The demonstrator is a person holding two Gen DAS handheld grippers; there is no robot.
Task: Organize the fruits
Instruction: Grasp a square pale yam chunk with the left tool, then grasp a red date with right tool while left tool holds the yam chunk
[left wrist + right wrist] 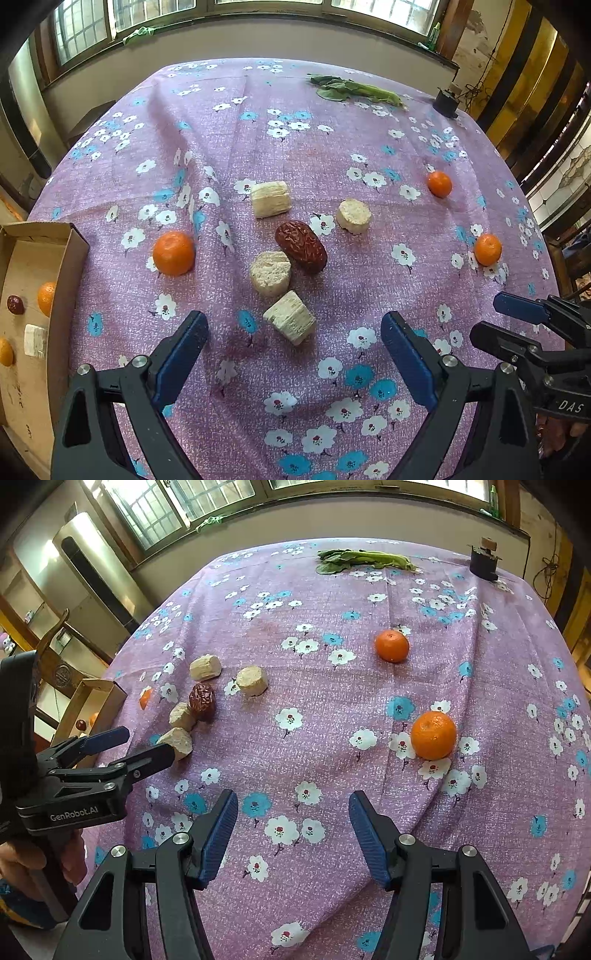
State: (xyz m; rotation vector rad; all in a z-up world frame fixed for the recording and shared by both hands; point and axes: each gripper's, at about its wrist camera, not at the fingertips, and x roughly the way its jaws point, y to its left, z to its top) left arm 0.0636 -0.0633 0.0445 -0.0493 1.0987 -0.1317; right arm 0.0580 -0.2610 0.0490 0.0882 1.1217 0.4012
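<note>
The left gripper [295, 345] stands wide, holding nothing, its blue pads either side of a pale, ribbed sugarcane chunk [290, 322] lying on the purple flowered tablecloth [258, 147]; the pads are not touching it. Just beyond sit a second pale chunk [270, 272] touching a wrinkled dark-red jujube [301, 246], then two more chunks [269, 198] [353, 216]. A round orange mandarin [173, 253] lies to the left, near an open brown cardboard box [62, 254] already containing fruit. The right gripper [293, 830] is half spread and empty above bare cloth, with two mandarins [433, 734] [391, 646] ahead of it. Green leafy vegetables [364, 560] lie at the far edge.
</note>
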